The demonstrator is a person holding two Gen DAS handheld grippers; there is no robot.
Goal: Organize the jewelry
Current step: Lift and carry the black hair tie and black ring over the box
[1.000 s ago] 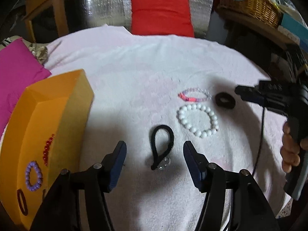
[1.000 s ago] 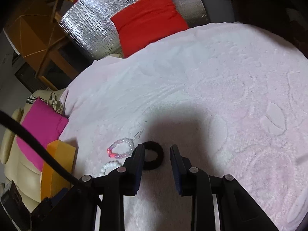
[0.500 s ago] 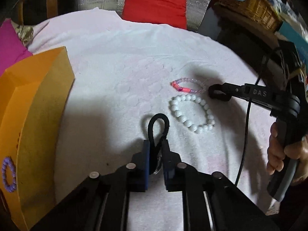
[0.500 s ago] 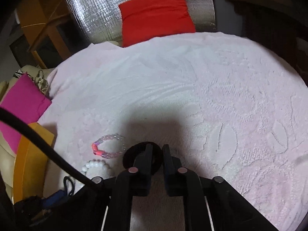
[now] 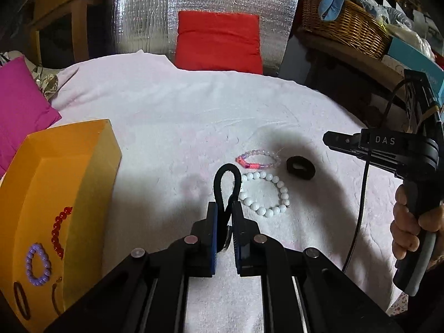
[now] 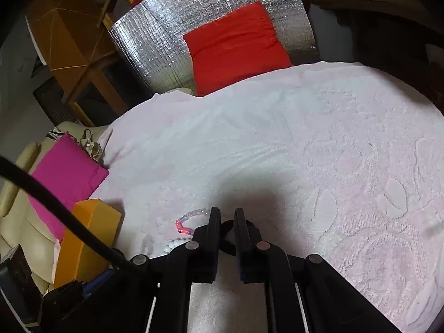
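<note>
Jewelry box (image 5: pixel 58 194), orange and open-topped, sits on the pink-covered surface (image 5: pixel 166 116) to the left of the left tool (image 5: pixel 224 216), which pinches a black cord loop (image 5: pixel 226 183) whose long axis runs straight ahead. The right tool (image 6: pixel 227 222), fingers nearly pressed together, appears to be empty above the black ring (image 5: pixel 300 168), so the left one looks nearer the box.
</note>
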